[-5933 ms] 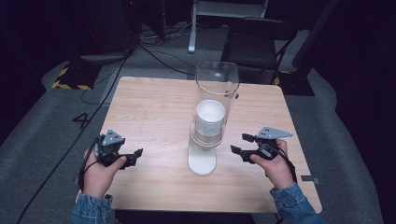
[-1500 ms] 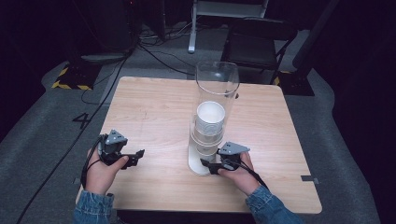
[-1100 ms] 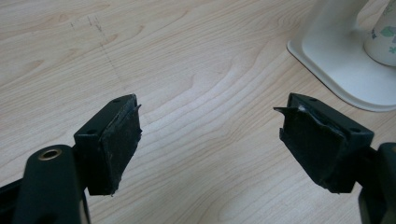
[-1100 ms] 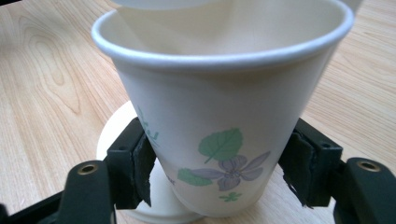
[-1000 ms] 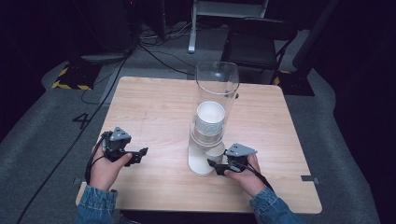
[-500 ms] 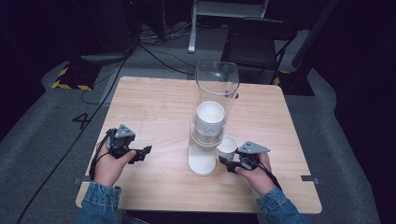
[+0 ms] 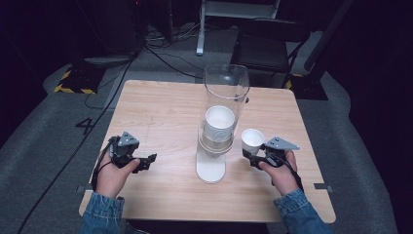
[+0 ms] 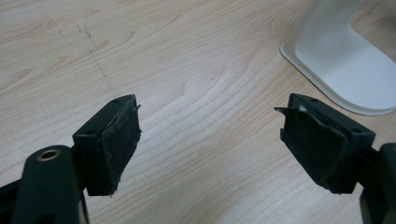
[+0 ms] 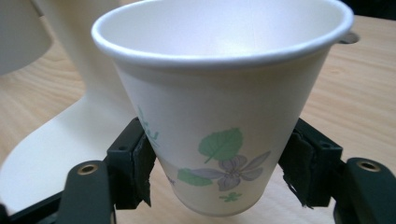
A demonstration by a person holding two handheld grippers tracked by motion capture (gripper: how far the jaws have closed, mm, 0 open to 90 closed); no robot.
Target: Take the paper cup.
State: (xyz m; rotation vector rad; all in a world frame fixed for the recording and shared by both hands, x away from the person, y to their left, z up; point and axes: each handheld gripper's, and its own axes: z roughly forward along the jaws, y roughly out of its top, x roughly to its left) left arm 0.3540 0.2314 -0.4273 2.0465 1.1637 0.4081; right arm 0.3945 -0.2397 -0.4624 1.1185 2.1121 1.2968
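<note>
Paper cup [image 9: 219, 116], white with printed flower and leaves, upright between right tongs [image 9: 219, 172].

Paper cup [image 9: 219, 116] sitting upright, clear of the table.
White, leaf-and-flower print; standing just beside the cup dispenser [image 7: 221, 122].

A lab or recording studio is showing here, not a home. A square light-wood worktop [image 7: 160, 102] is standing alone on grey carpet [image 7: 48, 126] in a dark room. Black cables [image 7: 160, 53] are trailing across the floor, yellow-and-black hazard tape [image 7: 73, 89] is marking a spot, and a black folding chair [image 7: 272, 46] is sitting beside a white stand base [image 7: 238, 7] behind.
</note>
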